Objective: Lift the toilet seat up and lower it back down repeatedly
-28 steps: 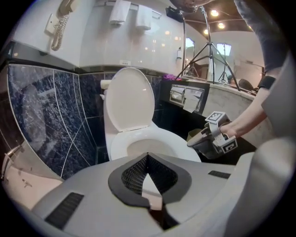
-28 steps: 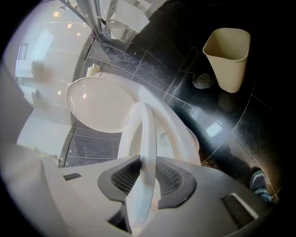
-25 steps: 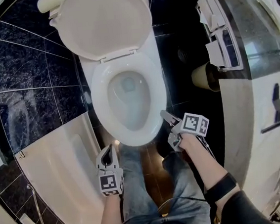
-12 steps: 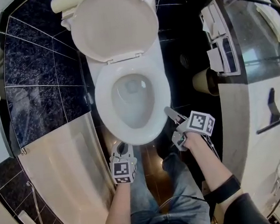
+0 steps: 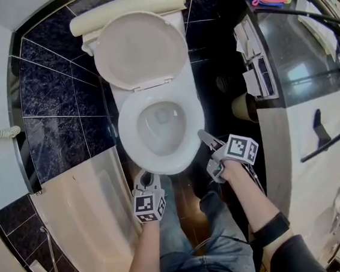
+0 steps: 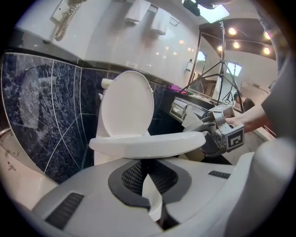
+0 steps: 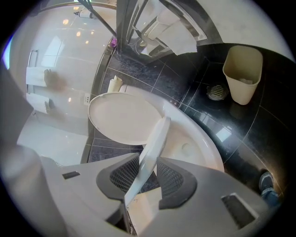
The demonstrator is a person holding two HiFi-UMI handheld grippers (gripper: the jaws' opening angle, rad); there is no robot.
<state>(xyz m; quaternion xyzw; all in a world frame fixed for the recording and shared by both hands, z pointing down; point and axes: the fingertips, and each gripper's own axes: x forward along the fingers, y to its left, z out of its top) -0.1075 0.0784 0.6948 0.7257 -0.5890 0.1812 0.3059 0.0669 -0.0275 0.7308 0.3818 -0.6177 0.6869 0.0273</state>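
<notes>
The toilet bowl (image 5: 153, 139) held only a little water, and what lay in the beige bin (image 7: 243, 69) on the floor beyond could not be made out. The left gripper (image 5: 146, 178) hovered just before the bowl's front, jaws narrowly apart on nothing. The right gripper (image 5: 207, 152) straddled the right front edge of the toilet seat (image 5: 128, 127), which lay down on the bowl, and its jaws were opening.
</notes>
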